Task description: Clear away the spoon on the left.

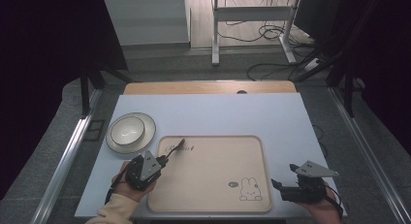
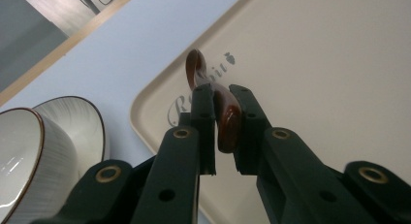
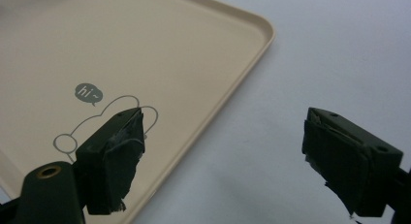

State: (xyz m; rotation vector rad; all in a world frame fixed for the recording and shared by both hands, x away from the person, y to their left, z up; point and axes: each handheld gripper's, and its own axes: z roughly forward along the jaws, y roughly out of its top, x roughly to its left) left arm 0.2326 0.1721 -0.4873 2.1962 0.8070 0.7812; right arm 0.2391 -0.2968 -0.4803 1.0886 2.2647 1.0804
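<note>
Spoon (image 2: 224,112), dark brown, clamped between jaws of left gripper (image 1: 164,160), bowl end poking over tray's (image 1: 213,204) near-left corner, by printed lettering. Bowl (image 1: 127,130) on plate (image 1: 149,124) just left of tray, beyond left hand. Tray beige, rabbit drawing at its near-right corner. Right gripper (image 3: 223,151) just right of tray, jaws wide apart, nothing between them.

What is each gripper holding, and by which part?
Left gripper clamps the brown spoon by its handle, bowl end forward. Right gripper is open, holding nothing.
</note>
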